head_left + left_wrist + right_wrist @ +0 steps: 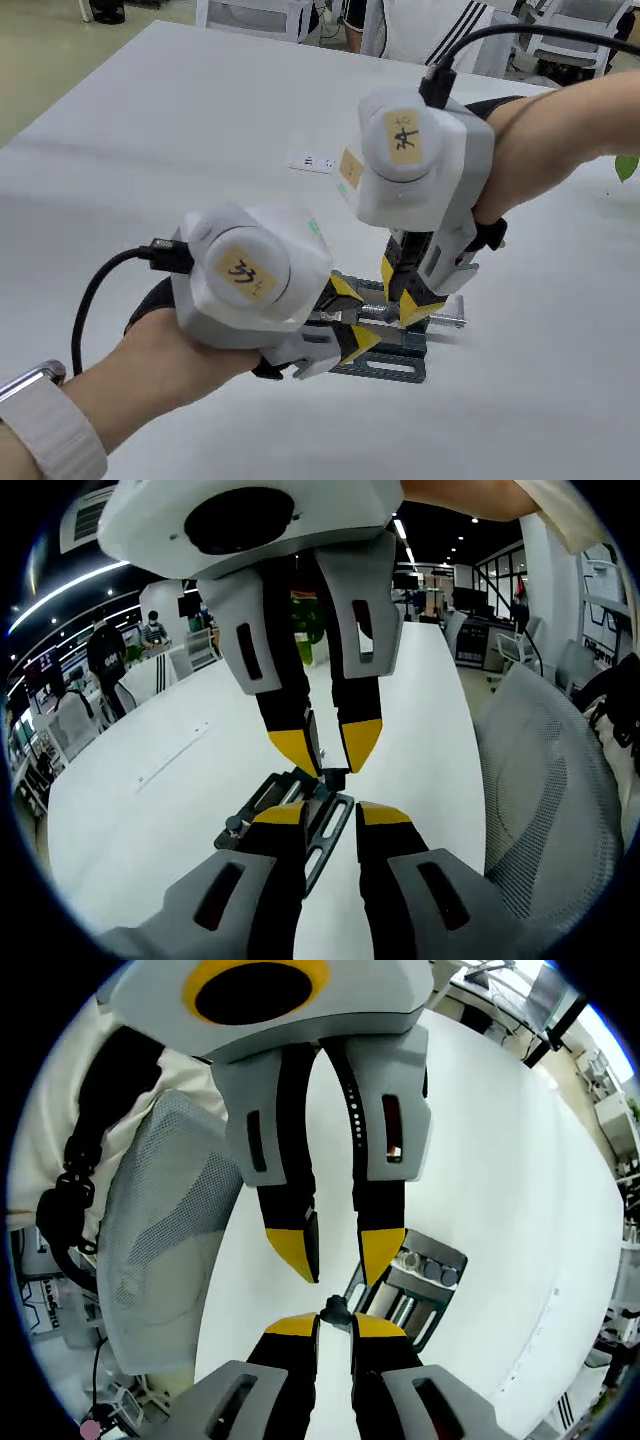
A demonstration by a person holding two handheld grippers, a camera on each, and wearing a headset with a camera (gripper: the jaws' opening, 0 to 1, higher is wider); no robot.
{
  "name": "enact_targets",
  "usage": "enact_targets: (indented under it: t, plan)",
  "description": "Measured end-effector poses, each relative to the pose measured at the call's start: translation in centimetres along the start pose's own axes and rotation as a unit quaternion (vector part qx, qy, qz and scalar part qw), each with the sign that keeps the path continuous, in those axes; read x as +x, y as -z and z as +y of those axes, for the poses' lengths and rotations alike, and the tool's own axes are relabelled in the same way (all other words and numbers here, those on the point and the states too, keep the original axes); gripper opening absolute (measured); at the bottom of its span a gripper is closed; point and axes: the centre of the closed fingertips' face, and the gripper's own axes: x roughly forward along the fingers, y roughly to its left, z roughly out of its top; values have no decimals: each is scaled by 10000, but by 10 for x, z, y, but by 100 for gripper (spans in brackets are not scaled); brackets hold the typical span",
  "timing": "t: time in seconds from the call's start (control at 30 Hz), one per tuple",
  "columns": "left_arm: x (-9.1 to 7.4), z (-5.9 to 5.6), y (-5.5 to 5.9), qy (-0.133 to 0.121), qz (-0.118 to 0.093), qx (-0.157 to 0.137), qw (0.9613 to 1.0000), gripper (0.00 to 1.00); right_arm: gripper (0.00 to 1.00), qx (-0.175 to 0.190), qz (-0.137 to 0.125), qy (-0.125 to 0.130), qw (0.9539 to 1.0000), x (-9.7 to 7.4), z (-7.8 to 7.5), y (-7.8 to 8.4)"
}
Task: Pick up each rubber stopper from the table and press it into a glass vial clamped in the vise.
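The jaws of both grippers meet over the vise (400,355) in the head view. The vise stands on the white table (200,130). The left gripper (352,315) comes in low from the left, its jaws somewhat apart. The right gripper (405,305) points down from above, and its gap is too hidden to judge here.

In the left gripper view, the left gripper (333,815) has its jaws part open, with an edge of the vise (265,800) showing between them and nothing gripped at the tips. The right gripper (328,752) reaches down from the top with its jaws narrow. A small dark stopper (335,777) sits at their tips, just above the vise. A mesh chair (540,780) stands beside the table (170,810).

In the right gripper view, the right gripper (335,1325) has its jaws drawn close on the stopper (333,1312), pinched between the yellow tips. The left gripper (338,1250) faces it from the top, jaws apart with bare table (500,1110) between them. The vise (425,1295) lies just beyond the stopper. It carries round grey tops (435,1271) in a row, but whether these are vials I cannot tell.
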Motion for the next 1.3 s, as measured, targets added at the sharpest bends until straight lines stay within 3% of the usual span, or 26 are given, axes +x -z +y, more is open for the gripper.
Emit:
enact_targets:
  t: [0.4,1.07,1.3]
  plan:
    - [8,-1,3,111,137,2,9998,9,7,25,-11,-43,10000,-1,2,-5]
    - [4,-6,1,151,54,-131,9998,6,7,228,-270,-143,9993,0,5,-10]
    - [4,-7,0,175,8,-126,9998,9,7,226,-230,-196,9993,2,6,-9]
